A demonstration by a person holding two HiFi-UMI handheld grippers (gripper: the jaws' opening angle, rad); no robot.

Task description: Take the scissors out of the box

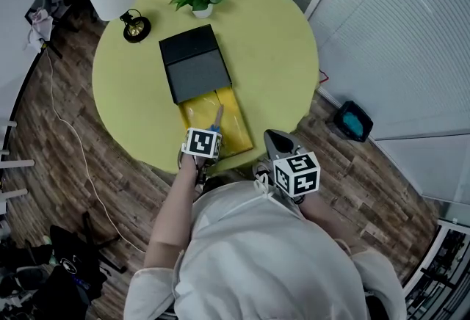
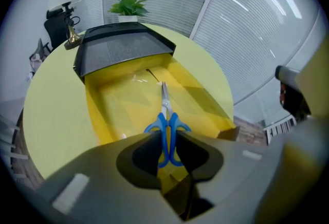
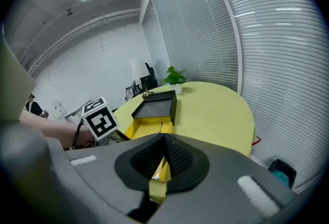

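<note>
Nearest, dark fingers [image 2: 139,159] of the left gripper [image 2: 167,135], set partway apart and pressed side to side on the blue handle loops of the scissors [image 2: 166,109]. Blades closed, pointing away down the middle of the box [image 2: 95,110], over its yellow tray [image 2: 118,110], drawn out from under the black sleeve [image 2: 121,48] on the round bench [image 2: 51,110]. Cannot tell whether already clear of the tray floor or resting on it. Probably light, thin and stiff: no flex to expect on the lift. Steel blades slick and pointed, so poor places to pinch; plastic loops broader and less slippery, the better hold. Being gripped at one end, may droop or pivot at the tip under a slack squeeze; better kept firm and raised straight up, clear of the tray walls. Fingers [image 3: 180,159] of the right gripper [image 3: 164,138] drawn together to a slit, with a yellow sliver [image 3: 157,187] showing in it; cannot tell whether a pinched edge of the box or only seen through. Sits just beside the box's near right corner in the head view.
</note>
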